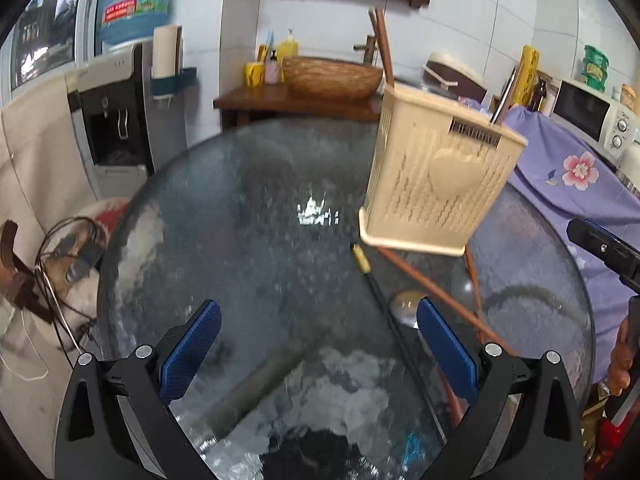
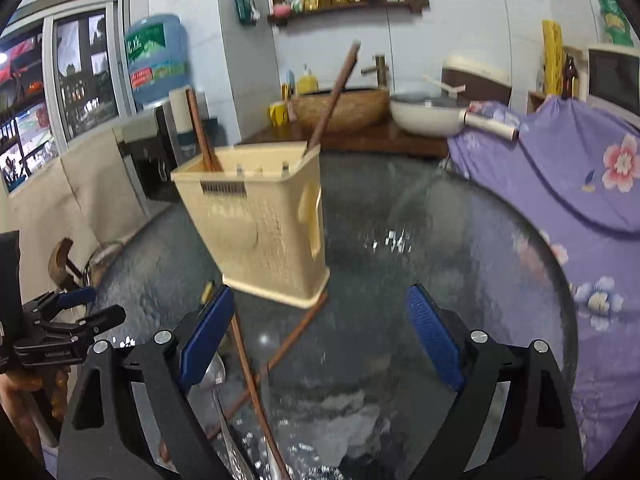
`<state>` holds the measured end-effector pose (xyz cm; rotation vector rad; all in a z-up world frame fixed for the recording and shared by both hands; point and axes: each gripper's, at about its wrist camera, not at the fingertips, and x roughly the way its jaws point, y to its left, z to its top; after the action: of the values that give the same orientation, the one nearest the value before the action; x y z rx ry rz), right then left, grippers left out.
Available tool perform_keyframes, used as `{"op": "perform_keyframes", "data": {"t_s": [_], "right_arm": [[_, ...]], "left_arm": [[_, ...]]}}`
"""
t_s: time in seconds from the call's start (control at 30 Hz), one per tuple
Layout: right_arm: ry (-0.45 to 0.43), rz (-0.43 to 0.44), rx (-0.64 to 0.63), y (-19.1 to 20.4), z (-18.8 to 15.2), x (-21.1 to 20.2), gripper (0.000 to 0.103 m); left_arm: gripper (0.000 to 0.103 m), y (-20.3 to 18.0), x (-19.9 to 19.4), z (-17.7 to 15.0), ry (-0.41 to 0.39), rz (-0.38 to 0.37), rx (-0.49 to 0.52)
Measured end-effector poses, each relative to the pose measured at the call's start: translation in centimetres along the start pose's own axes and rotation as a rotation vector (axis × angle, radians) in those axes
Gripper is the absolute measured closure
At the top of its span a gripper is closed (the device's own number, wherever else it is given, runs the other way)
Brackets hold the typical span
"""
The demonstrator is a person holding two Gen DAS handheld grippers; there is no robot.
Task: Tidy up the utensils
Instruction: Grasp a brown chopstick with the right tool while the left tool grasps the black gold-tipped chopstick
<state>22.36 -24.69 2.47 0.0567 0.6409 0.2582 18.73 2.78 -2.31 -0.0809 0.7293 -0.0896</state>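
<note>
One cream basket [image 1: 436, 176] stands on the glass desk [image 1: 256, 216], holding three brown chopsticks [image 2: 202, 136]. Two more chopsticks [image 2: 248, 364] lie crossed on the desk in front of it, beside one spoon [image 2: 214, 368]. Left tongs [image 1: 318, 340] spread, nothing between. Right tongs [image 2: 320, 332] spread too, over the crossed chopsticks.

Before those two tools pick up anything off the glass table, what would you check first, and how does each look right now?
1. Left tool open, nothing in it: ok.
2. Right tool open, nothing in it: ok.
3. Cream holder upright on the glass table: ok.
4. Room in the holder: ok, only a few chopsticks inside.
5. Loose chopsticks separate: not ok, they cross.
6. Spoon free to grasp: cannot tell, partly hidden.
</note>
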Motion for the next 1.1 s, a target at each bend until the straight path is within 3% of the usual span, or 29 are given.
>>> {"op": "perform_keyframes", "data": {"t_s": [0.2, 0.27, 0.43, 0.5, 0.77, 0.9, 1.1], "right_arm": [[0.105, 0.025, -0.047, 1.8, -3.2, 2.5, 0.017], [0.118, 0.014, -0.08, 2.6, -3.5, 2.9, 0.024], [0.167, 0.012, -0.13, 4.3, -3.9, 4.4, 0.036], [0.18, 0.009, -0.139, 4.7, -3.9, 5.1, 0.038], [0.263, 0.039, -0.189, 6.2, -4.1, 7.8, 0.047], [0.271, 0.046, -0.077, 4.5, -3.7, 8.4, 0.048], [0.308, -0.032, 0.09, 1.6, -2.3, 10.0, 0.052]], "left_arm": [[0.008, -0.5, 1.0, -2.0, 0.042, -0.023, 0.026], [0.01, -0.7, 1.4, -2.5, 0.053, -0.027, 0.028], [0.03, -1.0, 2.2, -3.1, 0.096, -0.057, 0.027], [0.034, -1.2, 2.4, -3.4, 0.106, -0.064, 0.031], [0.036, -2.5, 2.2, -4.2, 0.115, -0.094, 0.072], [0.042, -2.6, 2.6, -3.7, 0.12, -0.099, 0.069], [0.044, -2.2, 4.6, -0.7, 0.123, -0.068, 0.041]]}}
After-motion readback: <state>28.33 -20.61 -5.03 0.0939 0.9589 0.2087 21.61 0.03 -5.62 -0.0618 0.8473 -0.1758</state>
